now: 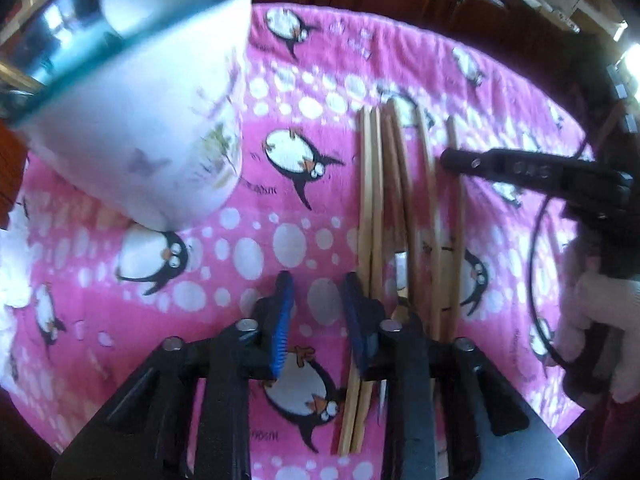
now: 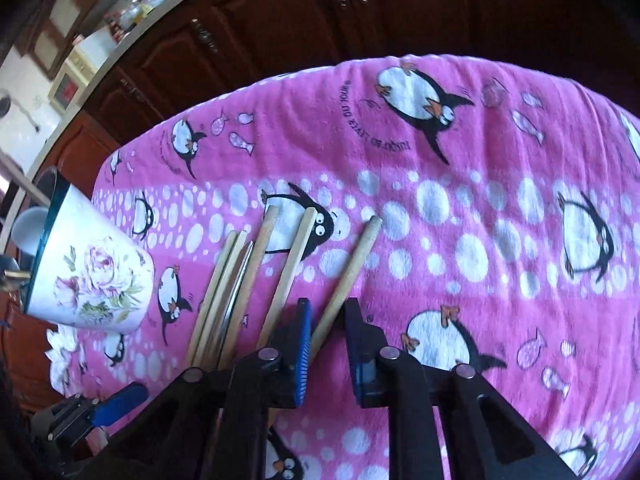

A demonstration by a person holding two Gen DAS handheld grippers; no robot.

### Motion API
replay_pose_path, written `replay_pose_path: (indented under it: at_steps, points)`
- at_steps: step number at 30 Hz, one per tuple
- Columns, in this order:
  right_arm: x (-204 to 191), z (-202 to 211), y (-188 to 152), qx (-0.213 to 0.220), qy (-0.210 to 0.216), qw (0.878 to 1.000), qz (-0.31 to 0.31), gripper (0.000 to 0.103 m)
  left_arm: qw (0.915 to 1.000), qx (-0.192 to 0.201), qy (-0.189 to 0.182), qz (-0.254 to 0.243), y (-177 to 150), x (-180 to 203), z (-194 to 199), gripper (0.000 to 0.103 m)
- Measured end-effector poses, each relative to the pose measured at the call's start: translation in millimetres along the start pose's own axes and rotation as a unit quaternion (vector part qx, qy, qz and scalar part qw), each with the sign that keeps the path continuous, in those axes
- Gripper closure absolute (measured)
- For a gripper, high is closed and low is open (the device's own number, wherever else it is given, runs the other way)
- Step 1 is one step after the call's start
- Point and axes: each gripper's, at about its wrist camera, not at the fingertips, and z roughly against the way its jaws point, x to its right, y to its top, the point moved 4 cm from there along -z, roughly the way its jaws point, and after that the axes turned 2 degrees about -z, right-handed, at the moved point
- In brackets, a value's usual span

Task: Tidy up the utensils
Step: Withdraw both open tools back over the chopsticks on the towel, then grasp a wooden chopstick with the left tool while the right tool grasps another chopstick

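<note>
1. We could not make out the cup (image 1: 132, 120) sharply in the left view; it was blurred at upper left and its rim was cut off.
2. The sticks (image 1: 400, 208) lay side by side at centre on the pink cloth (image 1: 248, 184), their near ends hidden under the left gripper (image 1: 318, 312).
3. Its jaws stood apart over bare cloth, just left of the sticks.
4. The right gripper (image 2: 326, 332) straddled the rightmost stick (image 2: 348, 276); whether the pads pressed it we could not tell.
5. Open cloth lay to the right.
</note>
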Motion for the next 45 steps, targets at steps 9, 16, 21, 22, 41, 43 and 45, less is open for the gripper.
replay_pose_path:
  at_steps: [9, 16, 21, 22, 41, 43, 45]
  points:
    - [5.1, 3.4, -2.8, -0.004, -0.001, 1.0, 0.025, 0.091, 0.9991, -0.005, -0.039, 0.016, 5.2, -5.1, 7.4, 0.1]
    - [13.1, 14.1, -14.4, -0.013, 0.016, 1.0, 0.018, 0.091, 0.9985, -0.005, -0.054, -0.009, 12.8, 8.9, 7.0, 0.1]
    - [15.2, 20.0, -20.5, -0.015, 0.02, 1.0, 0.014, 0.091, 0.998, -0.008, -0.062, -0.003, 11.8, 14.7, 1.4, 0.1]
    - [15.1, 20.4, -21.9, -0.017, 0.021, 1.0, 0.015, 0.091, 0.9978, -0.008, -0.065, -0.002, 11.4, 16.6, 1.2, 0.099]
    - [5.8, 55.1, -73.2, -0.049, 0.068, 0.995, 0.046, 0.096, 0.9982, -0.011, -0.059, 0.008, -46.7, -32.9, 46.1, 0.103]
    - [10.6, 56.3, -84.0, -0.058, 0.061, 0.996, 0.042, 0.096, 0.9978, -0.006, -0.066, 0.004, -47.8, -31.8, 49.3, 0.103]
    - [15.3, 55.0, -89.8, -0.059, 0.05, 0.996, 0.037, 0.096, 0.9979, 0.002, -0.065, 0.0, -42.0, -26.9, 48.2, 0.103]
